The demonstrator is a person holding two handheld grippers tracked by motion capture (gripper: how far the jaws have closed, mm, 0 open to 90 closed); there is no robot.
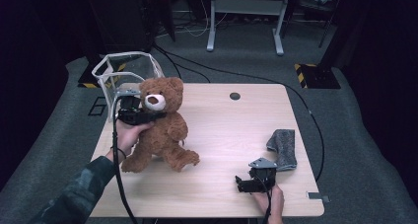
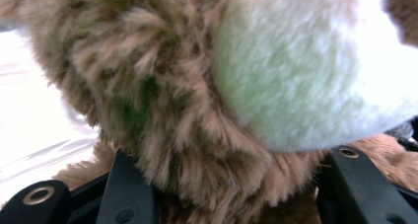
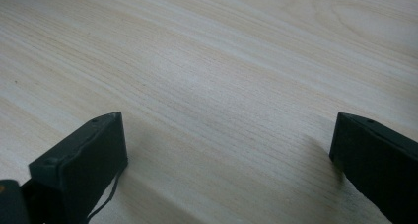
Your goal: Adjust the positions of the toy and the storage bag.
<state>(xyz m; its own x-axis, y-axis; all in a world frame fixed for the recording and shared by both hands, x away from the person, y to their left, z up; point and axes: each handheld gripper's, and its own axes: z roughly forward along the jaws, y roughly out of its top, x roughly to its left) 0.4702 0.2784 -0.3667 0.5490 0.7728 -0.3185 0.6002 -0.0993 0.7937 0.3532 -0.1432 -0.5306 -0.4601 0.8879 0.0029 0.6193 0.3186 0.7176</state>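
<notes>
Left gripper (image 1: 148, 116) fingers clamped on teddy bear (image 1: 160, 123); right gripper (image 1: 241, 183), well apart from bear, fingers spread, on counter (image 1: 222, 130).

Lab or test room, set up for recorded handling trials. Single light-wood bench (image 1: 231, 130) with a round cable port (image 1: 235, 96), standing on grey carpet (image 1: 355, 135) in a dark room lit mainly over the work surface. Black cables (image 1: 256, 78) routed loose across the carpet and around the bench. Yellow-and-black hazard tape (image 1: 306, 66) at the feet of dark stands to the left and right. Grey metal frame (image 1: 245, 17) of another bench or rack at the rear, more wiring beneath it. Instrumented hand-held claws with trailing cables, left claw (image 1: 160, 114) and right claw (image 1: 238, 183).
</notes>
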